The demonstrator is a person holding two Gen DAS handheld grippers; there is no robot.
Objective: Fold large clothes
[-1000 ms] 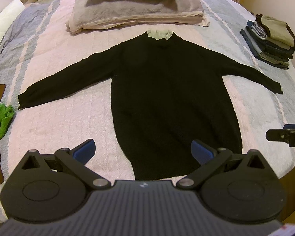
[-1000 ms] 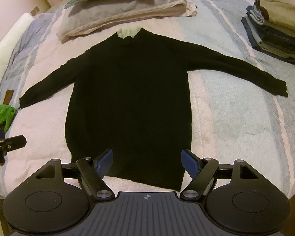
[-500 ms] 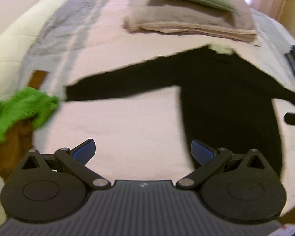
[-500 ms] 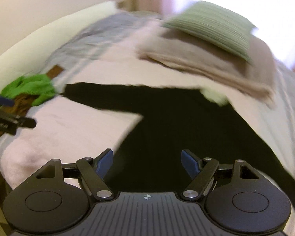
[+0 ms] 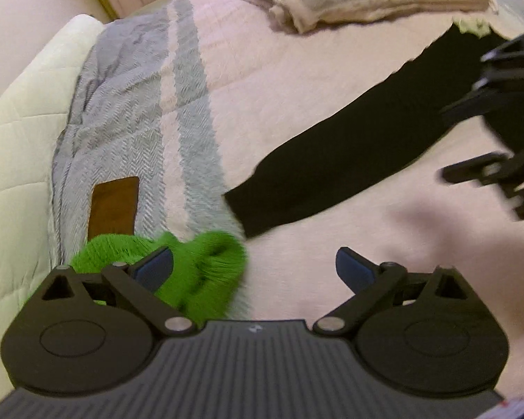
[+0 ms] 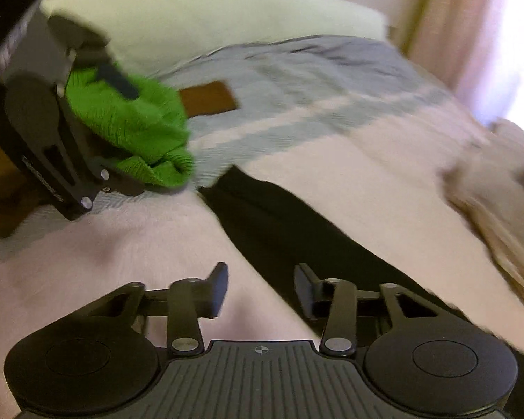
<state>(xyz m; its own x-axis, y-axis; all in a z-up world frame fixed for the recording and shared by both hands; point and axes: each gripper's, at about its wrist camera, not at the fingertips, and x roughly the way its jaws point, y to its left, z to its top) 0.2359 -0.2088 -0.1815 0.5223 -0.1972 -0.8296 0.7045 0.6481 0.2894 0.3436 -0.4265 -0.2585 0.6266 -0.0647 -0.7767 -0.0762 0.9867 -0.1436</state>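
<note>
The black sweater (image 5: 349, 160) is laid flat on the striped bedspread (image 5: 192, 111). The left gripper (image 5: 254, 268) is held wide, empty, beside a green garment (image 5: 206, 272). The right gripper (image 6: 261, 288) is closing above the sleeve, nothing clamped.

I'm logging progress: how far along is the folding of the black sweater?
Done: nothing folded; the black sweater's sleeve lies stretched flat on the bed. In hand: the right tool is closing over that sleeve, gripping nothing yet; the left tool is open near the cuff. Left: every fold.
</note>
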